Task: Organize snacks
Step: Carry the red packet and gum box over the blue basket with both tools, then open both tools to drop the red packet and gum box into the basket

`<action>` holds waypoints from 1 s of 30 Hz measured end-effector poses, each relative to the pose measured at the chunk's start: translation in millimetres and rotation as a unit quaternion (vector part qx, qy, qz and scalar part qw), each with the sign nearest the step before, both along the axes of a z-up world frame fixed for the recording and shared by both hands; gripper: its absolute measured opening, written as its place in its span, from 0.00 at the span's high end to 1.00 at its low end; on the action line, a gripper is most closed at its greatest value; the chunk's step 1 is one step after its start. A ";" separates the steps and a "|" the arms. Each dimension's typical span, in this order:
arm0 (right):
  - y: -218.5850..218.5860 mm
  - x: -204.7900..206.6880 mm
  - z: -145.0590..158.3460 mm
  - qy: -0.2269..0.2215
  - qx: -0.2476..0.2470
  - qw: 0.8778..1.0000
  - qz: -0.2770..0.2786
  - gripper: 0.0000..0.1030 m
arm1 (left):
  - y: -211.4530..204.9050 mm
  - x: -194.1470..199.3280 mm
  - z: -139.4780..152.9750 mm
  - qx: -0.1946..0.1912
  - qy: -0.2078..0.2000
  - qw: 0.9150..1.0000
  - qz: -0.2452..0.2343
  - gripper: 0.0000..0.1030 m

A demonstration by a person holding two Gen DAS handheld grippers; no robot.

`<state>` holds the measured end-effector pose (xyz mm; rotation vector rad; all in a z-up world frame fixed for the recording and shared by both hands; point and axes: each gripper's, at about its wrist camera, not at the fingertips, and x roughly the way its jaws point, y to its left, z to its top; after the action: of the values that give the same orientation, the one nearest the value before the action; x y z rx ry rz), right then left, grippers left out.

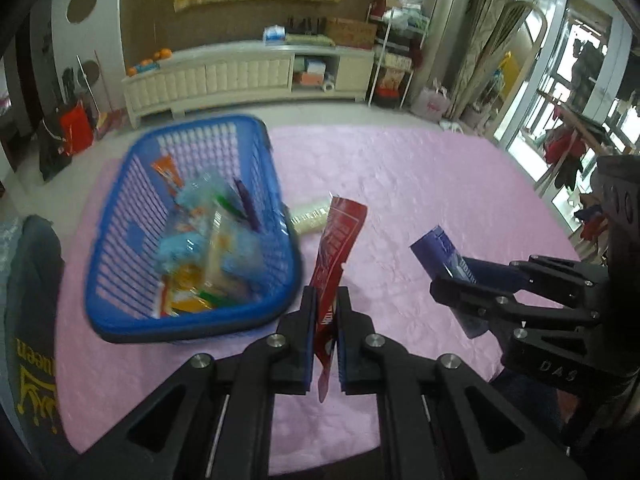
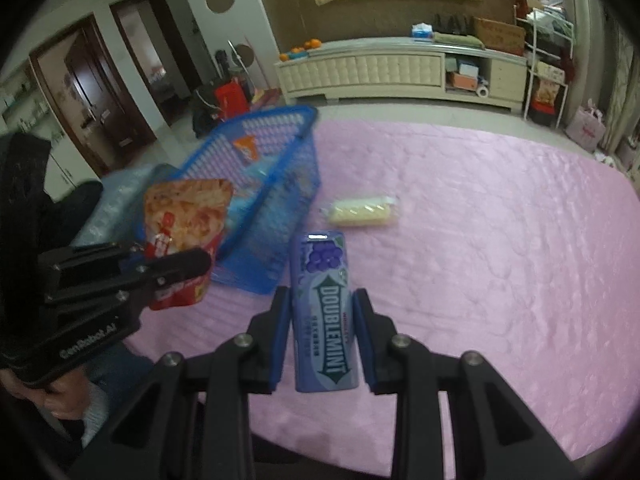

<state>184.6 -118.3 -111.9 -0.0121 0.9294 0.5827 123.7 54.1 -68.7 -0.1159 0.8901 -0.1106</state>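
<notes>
Blue basket [image 1: 192,236] is sitting at the left on the pink tabletop [image 1: 420,184], w/ mixed snack packs piled inside. Just right of it, the left gripper [image 1: 325,308] is holding a red snack bag [image 1: 336,256] upright, fingers clamped on its lower part, above the cloth near the basket's right wall. A pale yellow wrapped snack [image 2: 362,210] is lying on the cloth beyond, close to the basket. Further right, the right gripper [image 2: 322,312] is gripping a purple gum pack [image 2: 324,312], fingers pressing both its sides.
</notes>
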 end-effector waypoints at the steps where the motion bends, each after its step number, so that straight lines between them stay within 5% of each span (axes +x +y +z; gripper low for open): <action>1: 2.9 -2.5 3.1 -0.002 0.003 1.000 0.000 0.66 | 5.5 3.7 2.8 -0.014 0.000 1.000 0.001 0.92; 3: 15.4 -6.3 10.6 -0.032 -0.024 0.999 0.000 0.66 | 27.4 5.4 5.2 -0.048 -0.004 0.999 0.008 0.92; 6: 27.5 -2.7 16.9 -0.029 -0.009 1.000 0.009 0.66 | 47.6 7.7 7.5 -0.021 -0.009 0.999 0.026 0.92; 20: 98.5 33.2 25.8 -0.039 -0.009 0.998 0.047 0.66 | 111.1 39.6 4.3 -0.025 -0.013 0.998 0.055 0.92; 30: 138.3 62.7 4.1 -0.018 -0.039 0.997 0.069 0.66 | 127.3 62.7 -13.5 -0.039 0.003 0.997 0.060 0.92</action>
<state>247.4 20.0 -107.8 -0.1578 0.9204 0.6706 186.4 181.4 -82.2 -0.2425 0.8824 -0.0324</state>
